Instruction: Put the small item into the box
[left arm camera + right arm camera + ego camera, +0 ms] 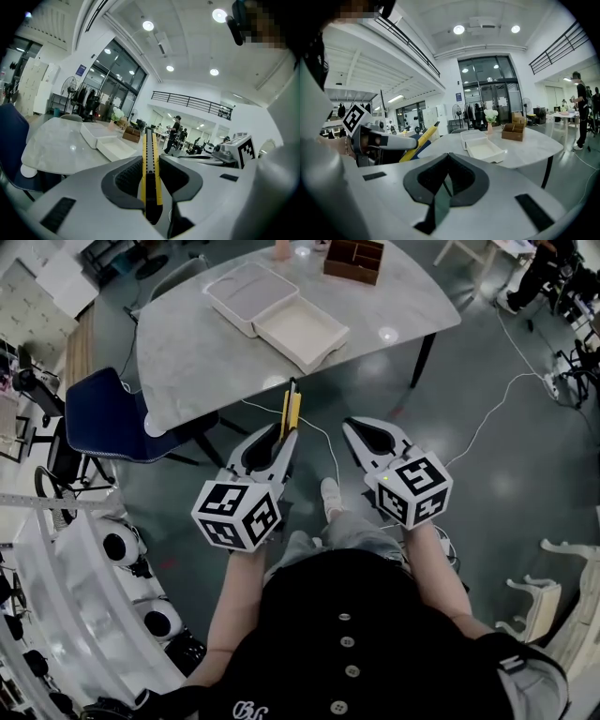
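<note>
A yellow and black utility knife (291, 409) sticks forward out of my left gripper (284, 439), whose jaws are shut on its handle (150, 168). In the right gripper view the knife (419, 139) points up and to the right from the left gripper (379, 140). The open white box (302, 331) lies on the marble table (187, 371) ahead, its lid (248, 294) beside it. Both grippers hang short of the table's near edge, above the floor. My right gripper (352, 430) is shut with nothing in it; its jaws (448, 157) meet at the tip.
A brown wooden organizer (354, 259) stands at the table's far side, behind the box. A dark blue chair (103, 418) sits at the table's left end. A white cable (497, 409) runs over the floor on the right.
</note>
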Demonstrator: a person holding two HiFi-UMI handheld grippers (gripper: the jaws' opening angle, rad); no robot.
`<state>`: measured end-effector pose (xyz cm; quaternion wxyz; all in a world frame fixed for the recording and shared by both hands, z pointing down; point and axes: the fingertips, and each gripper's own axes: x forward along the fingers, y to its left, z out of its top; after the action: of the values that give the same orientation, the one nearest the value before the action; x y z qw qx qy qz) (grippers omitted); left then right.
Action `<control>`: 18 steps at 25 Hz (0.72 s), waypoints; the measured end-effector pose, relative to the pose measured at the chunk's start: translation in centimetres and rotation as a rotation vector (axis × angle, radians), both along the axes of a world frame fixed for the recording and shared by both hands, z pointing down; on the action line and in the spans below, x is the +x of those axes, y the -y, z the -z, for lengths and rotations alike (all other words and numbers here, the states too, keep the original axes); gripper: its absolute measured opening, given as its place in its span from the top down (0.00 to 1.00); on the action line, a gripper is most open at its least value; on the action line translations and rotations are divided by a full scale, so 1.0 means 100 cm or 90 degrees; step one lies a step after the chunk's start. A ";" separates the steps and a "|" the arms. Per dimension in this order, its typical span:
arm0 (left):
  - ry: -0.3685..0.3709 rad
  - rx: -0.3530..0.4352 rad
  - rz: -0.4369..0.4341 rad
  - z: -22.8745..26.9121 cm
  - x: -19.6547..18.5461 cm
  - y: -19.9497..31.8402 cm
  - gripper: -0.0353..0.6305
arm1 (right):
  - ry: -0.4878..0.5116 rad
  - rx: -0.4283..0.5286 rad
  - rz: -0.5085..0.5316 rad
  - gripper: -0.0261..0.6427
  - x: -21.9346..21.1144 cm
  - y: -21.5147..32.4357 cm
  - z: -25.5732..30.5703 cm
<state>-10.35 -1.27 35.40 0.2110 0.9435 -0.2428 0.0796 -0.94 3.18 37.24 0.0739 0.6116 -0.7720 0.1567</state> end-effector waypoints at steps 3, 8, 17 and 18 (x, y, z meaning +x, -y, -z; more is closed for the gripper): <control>0.002 0.000 0.018 0.000 0.012 0.022 0.76 | 0.008 -0.002 0.009 0.95 0.017 0.022 -0.004; 0.003 0.003 0.037 0.003 0.038 0.049 0.76 | 0.019 0.000 0.036 0.95 0.042 0.052 -0.004; 0.001 0.015 0.076 0.008 0.075 0.089 0.76 | 0.019 0.020 0.068 0.95 0.083 0.093 0.005; -0.001 0.014 0.082 0.008 0.080 0.092 0.76 | 0.019 0.018 0.074 0.95 0.086 0.095 0.003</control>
<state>-2.39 -10.45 34.59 0.2053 0.9283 -0.3035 0.0627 7.69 -6.28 36.92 0.0632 0.5643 -0.8093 0.1504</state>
